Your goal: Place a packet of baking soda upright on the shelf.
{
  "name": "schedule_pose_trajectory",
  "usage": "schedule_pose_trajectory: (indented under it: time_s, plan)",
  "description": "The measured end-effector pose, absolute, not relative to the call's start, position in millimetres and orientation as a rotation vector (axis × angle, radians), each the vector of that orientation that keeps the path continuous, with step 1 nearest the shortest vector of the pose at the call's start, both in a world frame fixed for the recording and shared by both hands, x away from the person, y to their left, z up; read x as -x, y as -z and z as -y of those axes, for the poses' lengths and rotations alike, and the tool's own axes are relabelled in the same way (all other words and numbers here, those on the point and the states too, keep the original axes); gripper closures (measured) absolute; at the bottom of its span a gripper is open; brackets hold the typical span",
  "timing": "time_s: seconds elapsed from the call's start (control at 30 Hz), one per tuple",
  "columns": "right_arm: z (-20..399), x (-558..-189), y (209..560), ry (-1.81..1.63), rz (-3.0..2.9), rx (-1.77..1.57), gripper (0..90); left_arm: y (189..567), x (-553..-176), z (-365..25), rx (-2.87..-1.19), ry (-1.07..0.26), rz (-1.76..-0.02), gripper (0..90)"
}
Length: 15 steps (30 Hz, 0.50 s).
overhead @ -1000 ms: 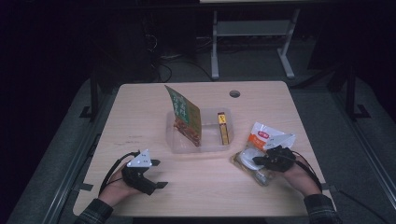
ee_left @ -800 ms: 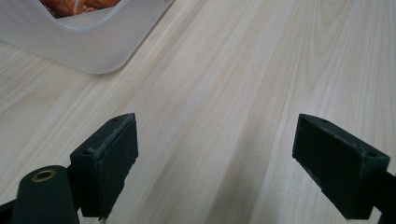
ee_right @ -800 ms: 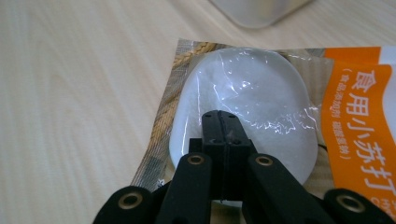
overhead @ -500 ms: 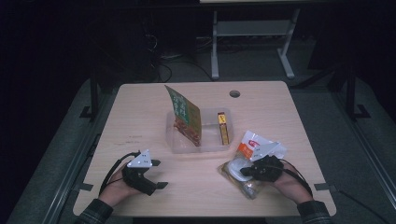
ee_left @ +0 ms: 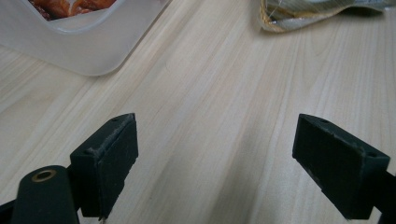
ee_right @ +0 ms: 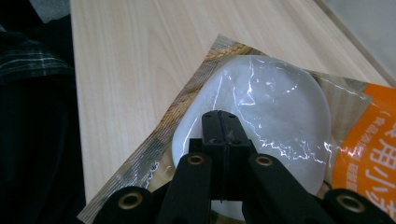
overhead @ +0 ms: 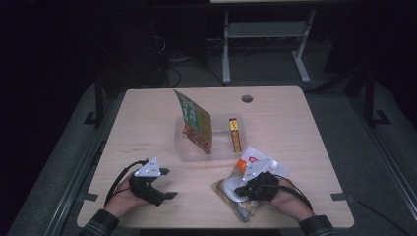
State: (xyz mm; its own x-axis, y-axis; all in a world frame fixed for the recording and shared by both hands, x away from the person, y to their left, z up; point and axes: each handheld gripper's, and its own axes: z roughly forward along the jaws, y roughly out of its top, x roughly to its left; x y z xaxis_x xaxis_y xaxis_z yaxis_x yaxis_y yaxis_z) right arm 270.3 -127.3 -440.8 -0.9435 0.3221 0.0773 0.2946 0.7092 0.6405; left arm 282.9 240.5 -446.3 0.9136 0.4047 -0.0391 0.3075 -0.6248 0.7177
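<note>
Orange-and-clear packet point(ee_right: 280, 121), green patterned packet point(overhead: 193, 118), pale wood table point(overhead: 147, 118)

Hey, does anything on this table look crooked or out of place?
The green printed packet stands tilted in the clear plastic tub, sticking well above its rim. The orange-and-clear plastic bag lies askew near the table's front edge.

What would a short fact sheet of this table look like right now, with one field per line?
Setting: wooden table, dark room
Middle of table: clear plastic tub with a green packet standing tilted in it and a slim yellow box
Left gripper: jaws wide apart, nothing between them, over bare wood
Right gripper: jaws closed together, resting over a sealed packet with a white oval piece inside and an orange label
Grip on packet: cannot tell
</note>
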Motion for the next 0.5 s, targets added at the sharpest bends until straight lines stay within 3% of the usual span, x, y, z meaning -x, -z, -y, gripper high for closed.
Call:
schedule_pose_trajectory:
  time_s: [0.5]
  plan:
    - [74, -264, 441, -1.093, -2.922, -0.333, 90.0, 445, -283, -238, -2.292, -0.155, -0.491, 13.9]
